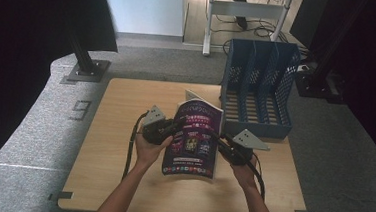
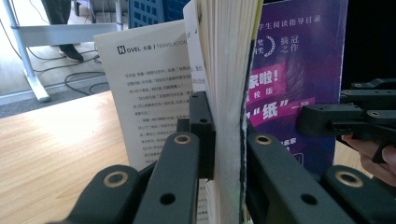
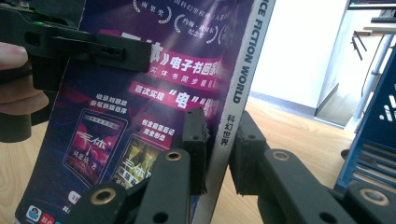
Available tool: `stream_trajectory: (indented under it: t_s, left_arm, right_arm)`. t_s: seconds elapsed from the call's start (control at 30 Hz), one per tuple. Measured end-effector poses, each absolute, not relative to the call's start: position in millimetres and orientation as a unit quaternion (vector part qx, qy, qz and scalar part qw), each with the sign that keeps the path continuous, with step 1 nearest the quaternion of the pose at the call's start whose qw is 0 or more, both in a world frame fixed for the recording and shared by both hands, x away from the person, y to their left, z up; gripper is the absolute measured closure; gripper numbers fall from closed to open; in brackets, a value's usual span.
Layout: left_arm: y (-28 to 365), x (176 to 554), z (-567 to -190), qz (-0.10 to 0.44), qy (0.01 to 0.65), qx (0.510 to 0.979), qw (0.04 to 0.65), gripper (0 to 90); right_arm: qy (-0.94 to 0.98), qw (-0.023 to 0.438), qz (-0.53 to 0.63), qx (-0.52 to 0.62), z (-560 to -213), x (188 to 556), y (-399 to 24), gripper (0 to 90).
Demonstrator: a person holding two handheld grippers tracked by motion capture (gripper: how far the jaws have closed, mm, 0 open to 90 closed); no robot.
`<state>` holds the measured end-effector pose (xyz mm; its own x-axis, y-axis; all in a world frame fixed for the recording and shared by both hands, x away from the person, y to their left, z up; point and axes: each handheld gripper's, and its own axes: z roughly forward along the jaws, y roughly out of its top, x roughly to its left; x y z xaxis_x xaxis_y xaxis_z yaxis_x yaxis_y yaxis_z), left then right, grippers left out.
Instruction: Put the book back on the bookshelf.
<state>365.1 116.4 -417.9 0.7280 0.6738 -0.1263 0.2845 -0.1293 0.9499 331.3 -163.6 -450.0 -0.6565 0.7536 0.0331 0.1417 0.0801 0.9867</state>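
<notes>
We see two bare forearms with no sleeves, each hand carrying a handheld gripper. The left gripper (image 1: 177,125) and right gripper (image 1: 222,140) share one build: a black body topped by a grey three-cornered plate pierced with small holes, and a black cable trailing back along the arm. In the left gripper view, we note matte black linkage arms (image 2: 175,184) jointed by brass-coloured rivets and plain round holes, ending in flat black pads. In the right gripper view, we find the same black links (image 3: 285,179) and brass-ringed pivots, with a rough, worn edge along one pad (image 3: 194,149).
</notes>
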Motion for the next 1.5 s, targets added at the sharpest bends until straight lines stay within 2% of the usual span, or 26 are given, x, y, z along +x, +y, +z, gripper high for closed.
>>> stream_trajectory:
  t_s: [1.5]
  left_arm:
    - [106,380,-419,0.178,0.33,0.73,0.572,85.8]
  right_arm:
    - [0.682,0.297,0.589,0.316,-452,338,-166,78.6]
